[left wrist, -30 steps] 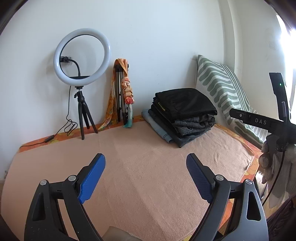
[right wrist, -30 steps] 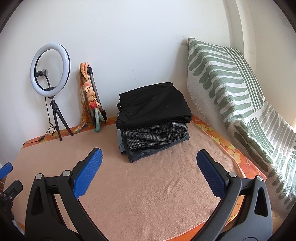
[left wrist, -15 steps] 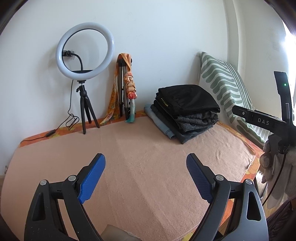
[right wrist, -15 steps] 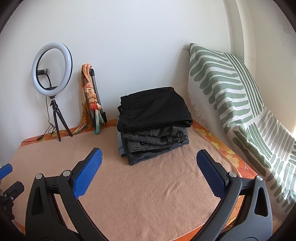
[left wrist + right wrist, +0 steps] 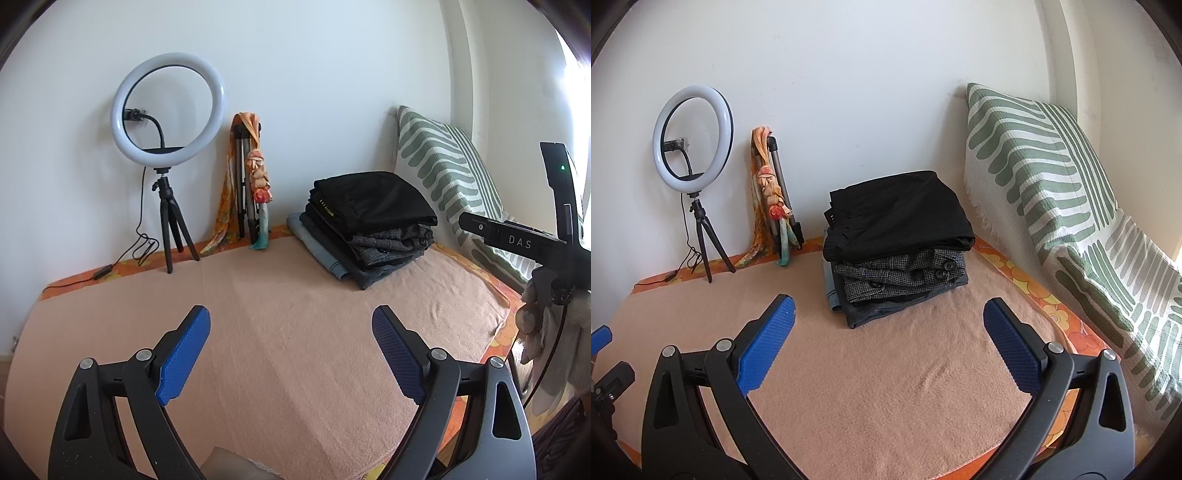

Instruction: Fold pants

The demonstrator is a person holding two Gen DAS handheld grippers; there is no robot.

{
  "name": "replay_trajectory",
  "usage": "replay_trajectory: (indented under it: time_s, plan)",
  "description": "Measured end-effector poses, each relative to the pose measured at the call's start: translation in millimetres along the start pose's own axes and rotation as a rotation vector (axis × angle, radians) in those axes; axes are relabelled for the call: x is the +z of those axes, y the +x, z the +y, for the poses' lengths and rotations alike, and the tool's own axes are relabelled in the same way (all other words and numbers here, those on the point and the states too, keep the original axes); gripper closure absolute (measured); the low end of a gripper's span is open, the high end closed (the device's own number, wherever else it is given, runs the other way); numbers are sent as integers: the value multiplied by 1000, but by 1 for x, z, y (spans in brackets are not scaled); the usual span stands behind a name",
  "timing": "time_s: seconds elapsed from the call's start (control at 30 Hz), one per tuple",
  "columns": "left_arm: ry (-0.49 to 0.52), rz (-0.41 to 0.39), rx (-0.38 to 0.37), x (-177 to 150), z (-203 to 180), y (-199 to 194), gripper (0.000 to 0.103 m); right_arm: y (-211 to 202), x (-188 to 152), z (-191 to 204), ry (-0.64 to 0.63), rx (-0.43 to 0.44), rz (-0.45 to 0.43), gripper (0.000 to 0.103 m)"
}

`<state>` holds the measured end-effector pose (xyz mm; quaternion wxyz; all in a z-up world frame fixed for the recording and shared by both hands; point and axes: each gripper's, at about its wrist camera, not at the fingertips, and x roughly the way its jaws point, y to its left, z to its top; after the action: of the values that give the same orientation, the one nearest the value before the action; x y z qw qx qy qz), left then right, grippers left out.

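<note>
Peach blanket (image 5: 295, 332) covered the whole bed, with an orange flowered sheet (image 5: 1030, 275) peeking out along its edges, and white walls sat behind everything. Left gripper (image 5: 291, 347) hung over the near part of that blanket with its blue pads spread wide, nothing at all between them. Same deal with the right gripper (image 5: 888, 341): pads wide apart, just bare blanket in the gap. In the left wrist view you could see the right gripper's black body off at the right edge, with a hand (image 5: 535, 306) wrapped around it. Further out, the stack of folded pants (image 5: 897, 243) sat at the far side of the bed, close to the wall and well apart from both grippers. Black pair was on top, a grey checked pair with dark buttons under it, darker ones below, and a light blue one at the very bottom sticking out to the left. Just right of the stack a green and white striped pillow (image 5: 1034, 173) leaned against the wall. Left of the stack, a folded tripod (image 5: 243, 192) with an orange scarf (image 5: 258, 177) draped over it stood against the far wall, and further left was a ring light (image 5: 168, 109) on its small black tripod, cable trailing down onto the sheet.
</note>
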<state>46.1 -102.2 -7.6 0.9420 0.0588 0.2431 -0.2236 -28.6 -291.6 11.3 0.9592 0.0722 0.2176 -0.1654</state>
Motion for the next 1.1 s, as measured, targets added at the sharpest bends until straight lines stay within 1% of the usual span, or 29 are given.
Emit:
replay_trajectory:
  time_s: [1.1]
  plan:
    - [14,-6,-1,1,-3,-3,13,0,-1,1,3,-2,1,0]
